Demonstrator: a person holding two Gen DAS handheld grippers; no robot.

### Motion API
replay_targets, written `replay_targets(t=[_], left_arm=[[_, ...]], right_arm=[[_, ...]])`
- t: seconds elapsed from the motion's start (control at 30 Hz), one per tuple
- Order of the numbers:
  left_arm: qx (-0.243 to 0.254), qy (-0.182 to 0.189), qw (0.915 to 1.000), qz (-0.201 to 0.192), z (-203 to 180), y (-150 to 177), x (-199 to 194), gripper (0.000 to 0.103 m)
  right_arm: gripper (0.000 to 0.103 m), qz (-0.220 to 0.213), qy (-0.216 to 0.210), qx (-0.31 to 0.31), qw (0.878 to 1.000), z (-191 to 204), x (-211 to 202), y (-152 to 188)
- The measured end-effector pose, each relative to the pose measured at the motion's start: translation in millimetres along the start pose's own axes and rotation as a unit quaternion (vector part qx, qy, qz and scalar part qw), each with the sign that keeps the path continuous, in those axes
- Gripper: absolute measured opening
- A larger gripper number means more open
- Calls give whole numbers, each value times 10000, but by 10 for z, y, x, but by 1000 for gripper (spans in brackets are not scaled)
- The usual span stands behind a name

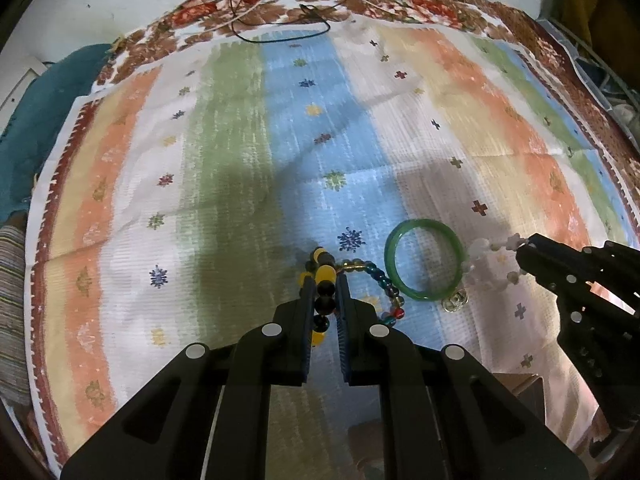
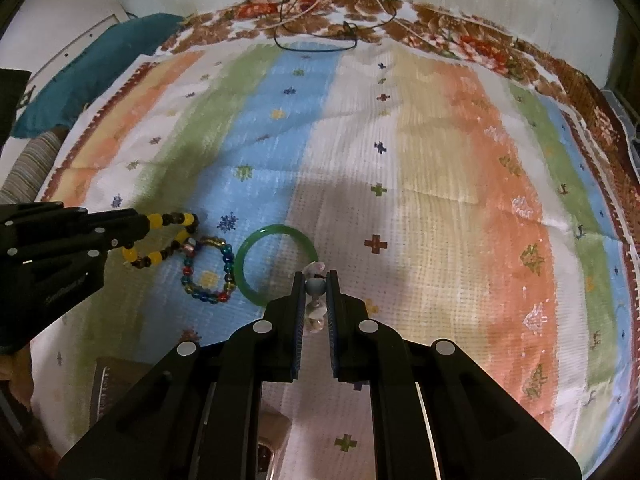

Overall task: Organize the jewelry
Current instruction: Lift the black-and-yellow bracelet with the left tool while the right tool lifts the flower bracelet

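A striped cloth (image 1: 224,160) covers the table. My left gripper (image 1: 324,276) is shut on a yellow-and-black bead bracelet (image 1: 325,274), which hangs from it just above the cloth. The right wrist view shows that left gripper (image 2: 142,226) at the left with the bracelet (image 2: 154,258) looped below its tips. My right gripper (image 2: 315,276) is shut on a pale bead bracelet (image 2: 314,286). It shows at the right of the left wrist view as well (image 1: 520,250), the pale beads (image 1: 486,264) dangling. Between them lie a green bangle (image 1: 391,264) (image 2: 276,229) and a multicoloured glass-bead bracelet (image 1: 384,280) (image 2: 228,258).
A thin black cord (image 1: 280,34) (image 2: 316,47) lies looped at the cloth's far edge. A teal cushion (image 1: 36,120) (image 2: 80,80) sits off the left side, with striped fabric (image 1: 12,300) below it. A brown box (image 1: 520,392) shows near the front edge.
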State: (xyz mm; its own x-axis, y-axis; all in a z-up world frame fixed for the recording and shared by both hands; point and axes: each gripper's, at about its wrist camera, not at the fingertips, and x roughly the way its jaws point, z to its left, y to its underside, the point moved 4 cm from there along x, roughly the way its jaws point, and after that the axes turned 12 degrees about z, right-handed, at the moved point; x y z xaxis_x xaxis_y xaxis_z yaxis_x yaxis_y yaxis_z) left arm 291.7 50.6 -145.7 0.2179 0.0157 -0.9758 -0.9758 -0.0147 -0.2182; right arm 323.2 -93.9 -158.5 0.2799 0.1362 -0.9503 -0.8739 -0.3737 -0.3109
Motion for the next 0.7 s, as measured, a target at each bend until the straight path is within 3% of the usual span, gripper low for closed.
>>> replay_targets(t=[0.7], left_arm=[[53,-3,9995,-308,-145,220,-376,10]], right_arm=[[11,-316,-155,93,9993,44,-358,180]])
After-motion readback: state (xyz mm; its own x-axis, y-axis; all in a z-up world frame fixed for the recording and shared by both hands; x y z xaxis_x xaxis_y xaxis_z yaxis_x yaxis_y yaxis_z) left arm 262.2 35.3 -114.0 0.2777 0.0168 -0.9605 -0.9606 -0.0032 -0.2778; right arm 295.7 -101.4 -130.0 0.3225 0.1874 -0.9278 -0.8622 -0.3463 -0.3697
